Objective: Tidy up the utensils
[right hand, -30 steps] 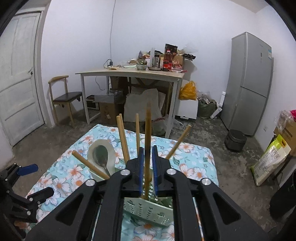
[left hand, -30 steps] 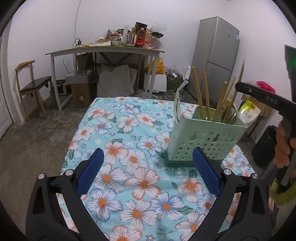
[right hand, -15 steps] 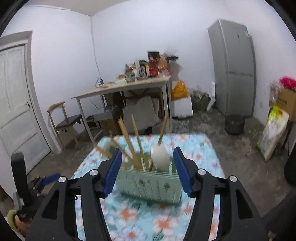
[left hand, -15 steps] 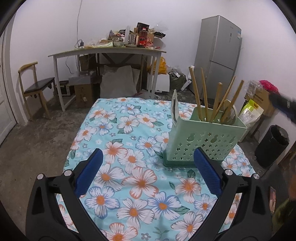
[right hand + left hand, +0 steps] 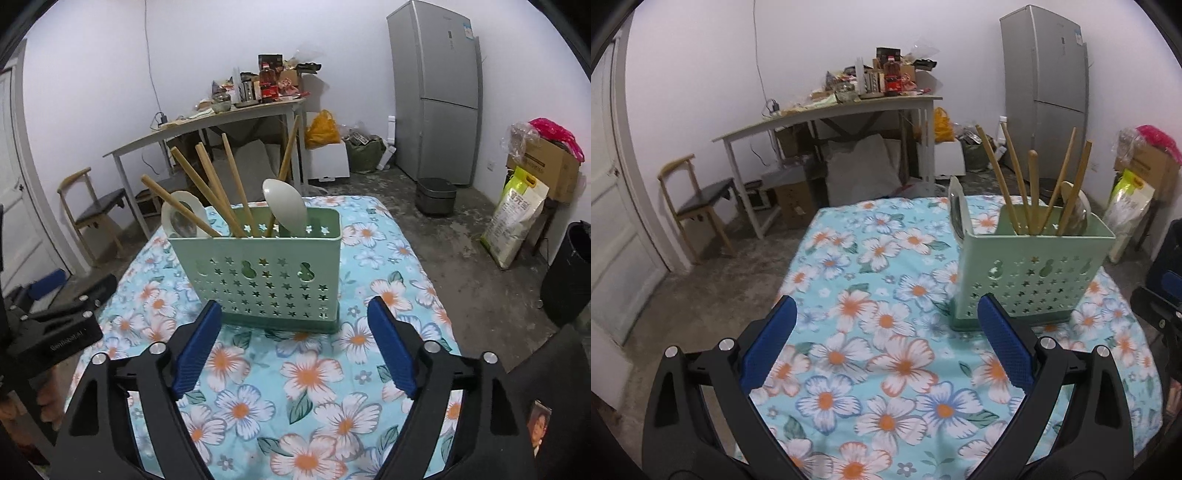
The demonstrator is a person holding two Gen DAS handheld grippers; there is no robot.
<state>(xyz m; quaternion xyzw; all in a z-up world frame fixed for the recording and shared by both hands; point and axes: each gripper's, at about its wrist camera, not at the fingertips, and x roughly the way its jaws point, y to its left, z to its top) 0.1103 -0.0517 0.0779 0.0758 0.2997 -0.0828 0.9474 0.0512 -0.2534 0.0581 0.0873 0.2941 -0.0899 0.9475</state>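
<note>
While the right claw [image 5: 293, 343] opens with nothing between its pads, the left claw [image 5: 886, 339] gapes empty; the holder [image 5: 258, 273] with chopsticks [image 5: 221, 188] and spoons [image 5: 284, 206] stands upright on the surface [image 5: 388, 266].

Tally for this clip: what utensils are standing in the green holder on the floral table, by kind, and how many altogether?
Wooden chopsticks: 5
White spoons: 2
Total: 7 utensils, all standing in the green holder
</note>
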